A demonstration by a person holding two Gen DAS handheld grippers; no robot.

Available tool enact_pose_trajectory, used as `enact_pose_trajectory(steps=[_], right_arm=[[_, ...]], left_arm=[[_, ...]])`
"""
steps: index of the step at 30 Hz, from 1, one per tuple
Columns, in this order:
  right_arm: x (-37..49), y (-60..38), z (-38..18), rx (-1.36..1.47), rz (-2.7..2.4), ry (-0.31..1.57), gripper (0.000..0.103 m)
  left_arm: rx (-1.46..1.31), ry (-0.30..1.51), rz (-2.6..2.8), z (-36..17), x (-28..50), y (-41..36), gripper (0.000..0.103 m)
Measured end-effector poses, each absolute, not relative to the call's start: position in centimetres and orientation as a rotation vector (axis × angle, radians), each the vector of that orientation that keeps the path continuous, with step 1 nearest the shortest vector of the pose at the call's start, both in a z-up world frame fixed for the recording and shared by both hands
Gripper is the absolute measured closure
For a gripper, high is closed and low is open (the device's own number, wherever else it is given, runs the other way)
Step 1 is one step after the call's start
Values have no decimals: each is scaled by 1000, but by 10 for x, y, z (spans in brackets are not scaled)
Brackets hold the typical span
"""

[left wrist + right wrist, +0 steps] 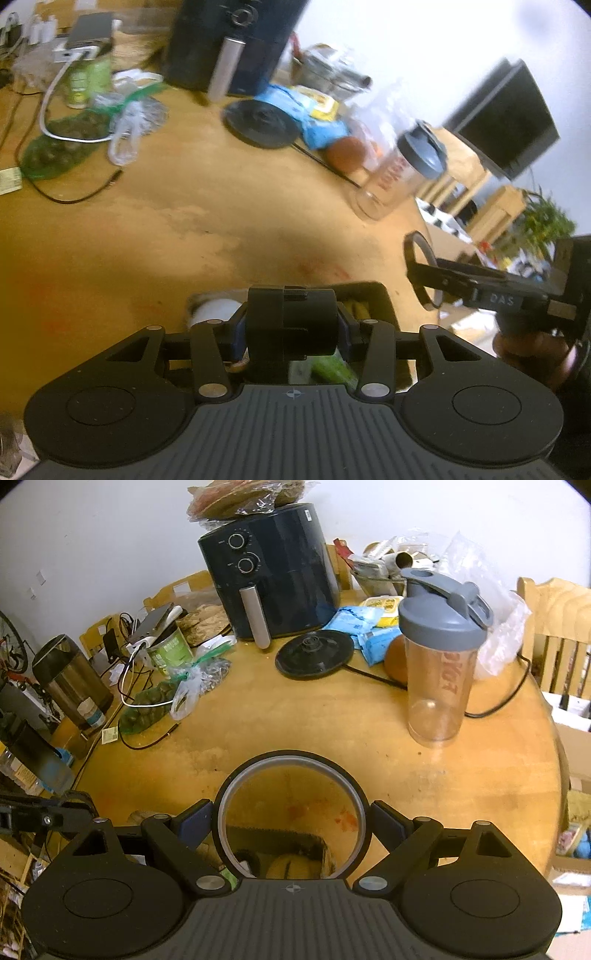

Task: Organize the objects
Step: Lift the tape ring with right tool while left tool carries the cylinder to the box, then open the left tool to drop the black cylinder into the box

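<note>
My left gripper (291,332) is shut on a black cylindrical piece (291,314), which sits clamped between the blue pads. In the right wrist view my right gripper (291,825) is shut on a wide black ring with a grey inner band (291,757), the pads pressing its two sides. The ring (414,245) and the right gripper (436,280) also show at the right of the left wrist view, with a hand under them. Both grippers hover over a black tray (280,836) of food at the near edge of the wooden table (295,716).
A clear shaker bottle with a grey lid (439,664) stands to the right. Further back are a black air fryer (269,572), a black round base with a cord (314,655), blue packets (369,631), a green can (170,650) and bagged items (155,705). A chair (561,635) stands at the right.
</note>
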State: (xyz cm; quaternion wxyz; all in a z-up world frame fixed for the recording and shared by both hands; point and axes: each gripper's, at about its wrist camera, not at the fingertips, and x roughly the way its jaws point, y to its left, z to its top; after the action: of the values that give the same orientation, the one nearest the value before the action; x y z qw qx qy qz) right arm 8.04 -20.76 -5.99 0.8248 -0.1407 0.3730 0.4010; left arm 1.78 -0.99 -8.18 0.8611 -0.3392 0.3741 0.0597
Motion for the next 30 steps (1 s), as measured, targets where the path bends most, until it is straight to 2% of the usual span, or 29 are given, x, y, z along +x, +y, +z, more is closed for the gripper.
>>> enact_pose_trajectory(steps=[8,11,13,14,15,30], right_arm=[[70,-221,-59,-261,780,796,12],[66,-224,-59,-251,755,798,12],[64,-225,-60,-244,743,801,12],[63,-226,-60,-241,734,804,12],[62,-226,-61,-241,734,805,12],[40,-212,-69,-228,688,821,12]], left_arm=[[-679,776,-38,-75,30,-33,58],[-650,769,-63,-71,31,-41,46],[-634,787,-59,-72,31,-45,43],[-629,799,-47,-73,30,-47,36],[-625,807,-31,-74,30,-47,35],[-592,915,121,-88,3,-43,31]])
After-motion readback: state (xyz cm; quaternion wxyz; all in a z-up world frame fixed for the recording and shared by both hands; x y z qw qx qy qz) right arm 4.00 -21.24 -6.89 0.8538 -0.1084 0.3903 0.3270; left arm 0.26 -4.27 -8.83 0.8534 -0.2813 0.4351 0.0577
